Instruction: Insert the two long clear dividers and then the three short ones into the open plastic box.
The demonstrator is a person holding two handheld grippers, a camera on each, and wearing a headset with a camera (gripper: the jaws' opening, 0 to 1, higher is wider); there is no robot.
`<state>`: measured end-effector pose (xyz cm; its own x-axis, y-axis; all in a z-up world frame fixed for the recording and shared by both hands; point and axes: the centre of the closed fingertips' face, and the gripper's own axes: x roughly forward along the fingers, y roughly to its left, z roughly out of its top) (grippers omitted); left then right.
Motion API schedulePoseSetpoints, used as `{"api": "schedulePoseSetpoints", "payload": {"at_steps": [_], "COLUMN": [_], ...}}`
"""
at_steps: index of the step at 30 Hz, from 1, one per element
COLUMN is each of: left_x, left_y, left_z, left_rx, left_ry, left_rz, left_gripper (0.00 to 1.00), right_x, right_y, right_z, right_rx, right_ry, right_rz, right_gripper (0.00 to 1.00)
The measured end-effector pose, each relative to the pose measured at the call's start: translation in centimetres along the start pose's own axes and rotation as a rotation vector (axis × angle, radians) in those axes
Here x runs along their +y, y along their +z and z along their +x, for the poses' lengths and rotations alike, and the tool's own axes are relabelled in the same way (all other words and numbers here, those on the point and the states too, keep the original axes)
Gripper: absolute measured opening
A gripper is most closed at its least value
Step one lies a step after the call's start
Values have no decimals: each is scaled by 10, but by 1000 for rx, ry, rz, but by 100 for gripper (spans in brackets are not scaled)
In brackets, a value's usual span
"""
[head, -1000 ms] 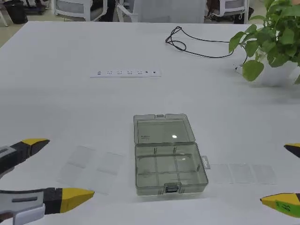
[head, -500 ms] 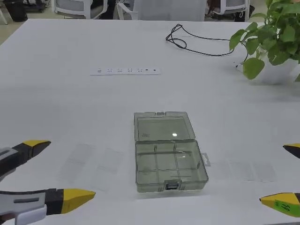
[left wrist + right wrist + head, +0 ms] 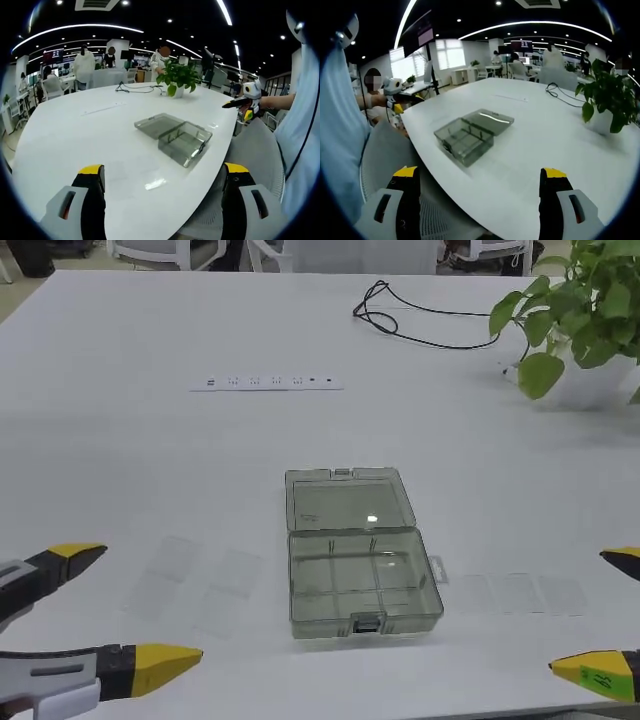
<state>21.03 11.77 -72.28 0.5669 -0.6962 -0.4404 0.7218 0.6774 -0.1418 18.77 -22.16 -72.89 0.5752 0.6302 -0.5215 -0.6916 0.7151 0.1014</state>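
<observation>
Step in hand: the very start, nothing picked up yet. The open plastic box sat mid-table, lid folded flat on the far side, latch facing the person. The two long clear dividers lay flat on the white table left of the box, side by side, near it but apart. The three short dividers lay in a row just right of the box. Faint lines showed inside the box (moulded slots or reflections, couldn't tell).

The left gripper was at the near-left edge, jaws spread wide, empty. The right gripper was at the near-right edge, also spread wide, empty. Neither touched anything.

My read: long ones go first, so the left gripper takes a long divider. A thin clear sheet flat on a smooth top is likely hard to get a jaw under, so it probably needs tipping onto an edge first. Then stand it upright, align with the box slots, press down.
</observation>
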Motion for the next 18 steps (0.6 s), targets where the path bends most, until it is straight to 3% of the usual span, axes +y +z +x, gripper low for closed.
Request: {"api": "schedulePoseSetpoints", "payload": {"at_steps": [18], "left_x": [5], "left_y": [-6], "left_z": [-2], "left_rx": [14], "left_ry": [14], "left_rz": [-13], "left_gripper": [100], "right_x": [-3], "right_y": [-1], "right_z": [-1], "right_rx": [9], "right_ry": [0], "right_rz": [1], "right_gripper": [100]}}
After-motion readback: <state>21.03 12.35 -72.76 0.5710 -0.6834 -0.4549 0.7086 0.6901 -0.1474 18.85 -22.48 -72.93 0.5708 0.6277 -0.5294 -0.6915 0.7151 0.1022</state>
